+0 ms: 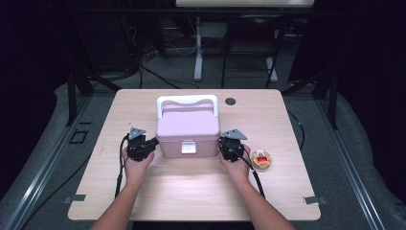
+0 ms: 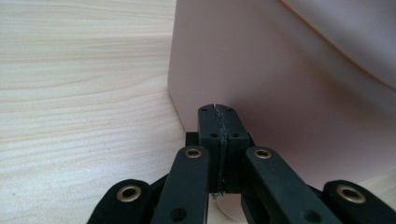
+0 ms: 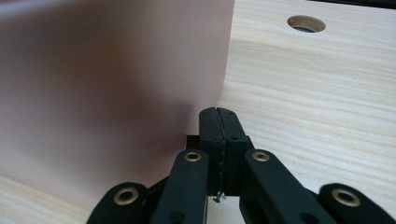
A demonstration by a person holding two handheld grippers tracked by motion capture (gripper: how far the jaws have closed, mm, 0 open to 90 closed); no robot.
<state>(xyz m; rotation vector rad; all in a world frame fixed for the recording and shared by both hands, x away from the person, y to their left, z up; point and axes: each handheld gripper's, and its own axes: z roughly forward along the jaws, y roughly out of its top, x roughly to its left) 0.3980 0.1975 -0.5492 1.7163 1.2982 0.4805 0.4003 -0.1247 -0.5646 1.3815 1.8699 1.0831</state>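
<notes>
Box sits square on the table, latch toward the person, handle at the back. Left gripper and right gripper flank its sides, both clenched empty.

Dim room, grey carpet floor, white-legged desk behind wooden table.

Light falls from overhead onto the pale surface, and the room around it sinks into near-black. Up close, the pink box blurs soft, with a dim shadow along its wall.
</notes>
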